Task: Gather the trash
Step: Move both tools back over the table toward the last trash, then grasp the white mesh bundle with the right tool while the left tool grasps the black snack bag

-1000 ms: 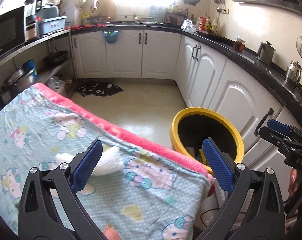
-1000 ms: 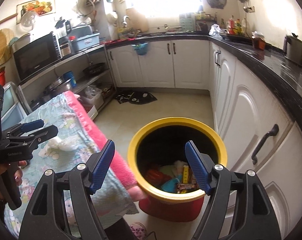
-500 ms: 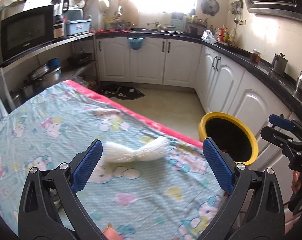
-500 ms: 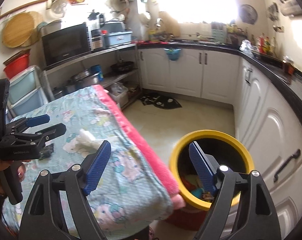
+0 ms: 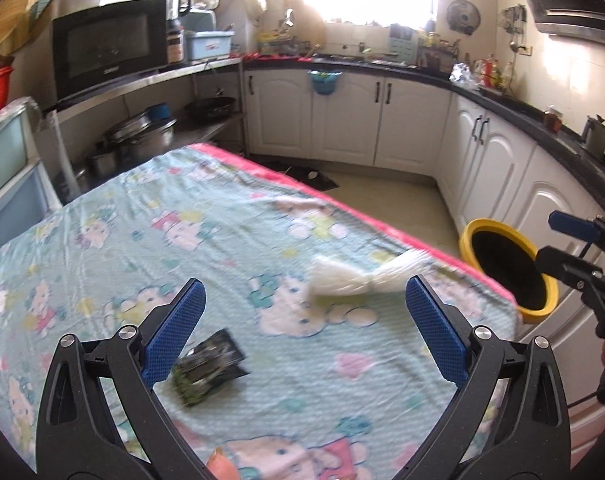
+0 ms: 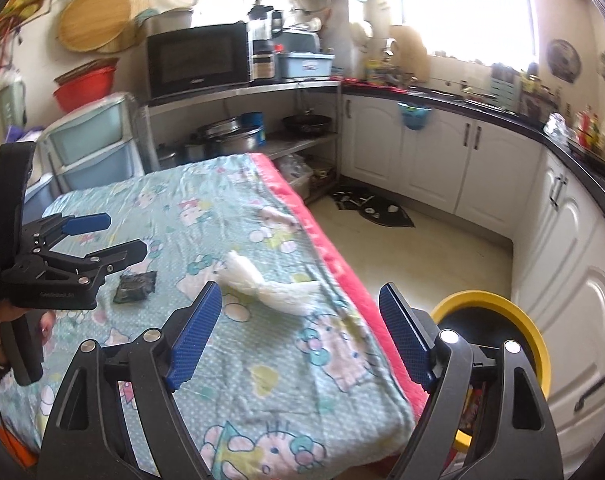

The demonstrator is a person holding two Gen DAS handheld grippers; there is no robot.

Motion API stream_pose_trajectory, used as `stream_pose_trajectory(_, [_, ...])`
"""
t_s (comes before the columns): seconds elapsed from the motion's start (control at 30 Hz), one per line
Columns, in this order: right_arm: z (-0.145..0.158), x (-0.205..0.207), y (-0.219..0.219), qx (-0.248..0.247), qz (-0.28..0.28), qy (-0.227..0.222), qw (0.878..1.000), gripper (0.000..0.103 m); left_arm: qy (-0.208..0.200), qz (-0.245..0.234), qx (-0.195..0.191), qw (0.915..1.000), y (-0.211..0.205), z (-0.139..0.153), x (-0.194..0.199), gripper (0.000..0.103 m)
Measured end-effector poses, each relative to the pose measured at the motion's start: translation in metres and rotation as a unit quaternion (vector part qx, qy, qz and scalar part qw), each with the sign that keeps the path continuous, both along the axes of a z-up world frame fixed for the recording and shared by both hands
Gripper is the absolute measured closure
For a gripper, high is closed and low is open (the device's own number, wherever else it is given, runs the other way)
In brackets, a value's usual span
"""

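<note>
A crumpled white tissue twist [image 5: 362, 280] lies on your cartoon-print turquoise blanket with a pink border [image 5: 206, 240], near its pink edge, and a dark crinkled snack wrapper [image 5: 208, 366] lies apart from it (just beside the left pad). Your left gripper [image 5: 302, 334] and right gripper [image 6: 298, 334] both gape wide, grasping nothing. The yellow-rimmed round bin [image 6: 498, 326] stands on the floor beside the blanket's corner.

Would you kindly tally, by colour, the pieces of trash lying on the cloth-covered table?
White: 1, the twisted bag
Dark: 1, the wrapper
Total: 2
</note>
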State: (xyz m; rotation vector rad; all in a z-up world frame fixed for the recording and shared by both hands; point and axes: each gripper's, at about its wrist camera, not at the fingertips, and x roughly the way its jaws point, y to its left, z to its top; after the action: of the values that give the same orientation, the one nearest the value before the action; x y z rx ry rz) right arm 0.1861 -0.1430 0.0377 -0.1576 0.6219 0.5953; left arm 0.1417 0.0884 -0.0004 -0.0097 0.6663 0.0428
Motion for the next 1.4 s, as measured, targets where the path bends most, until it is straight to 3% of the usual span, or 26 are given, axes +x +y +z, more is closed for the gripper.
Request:
stream_pose_trajectory(0.6, [-0.057,0.037,0.064,-0.078,0.055,0.039,0.995,0.025,0.081,0.019,0.021,0.9963,0.068,-0.068,-0.003,0.011])
stream_pose_trajectory(1.07, [-0.105,0.089,0.090,-0.134,0.074,0.079,0.985,0.027,0.143,-0.054,0.039,0.9874,0.078,-0.109,0.023,0.011])
stream_pose_trajectory(1.23, [-0.119,0.095,0.095,-0.152,0.089,0.095,0.980,0.050,0.146,-0.062,0.022,0.9871,0.077,-0.113,0.021,0.031])
stream_pose_trajectory(1.3, [-0.123,0.095,0.095,-0.151,0.096,0.101,0.979,0.066,0.145,-0.063,0.021,0.9871,0.077,-0.111,0.020,0.040])
stream_pose_trajectory(1.4, [-0.125,0.093,0.095,-0.149,0.102,0.106,0.978,0.080,0.145,-0.062,0.020,0.9873,0.077,-0.109,0.019,0.053])
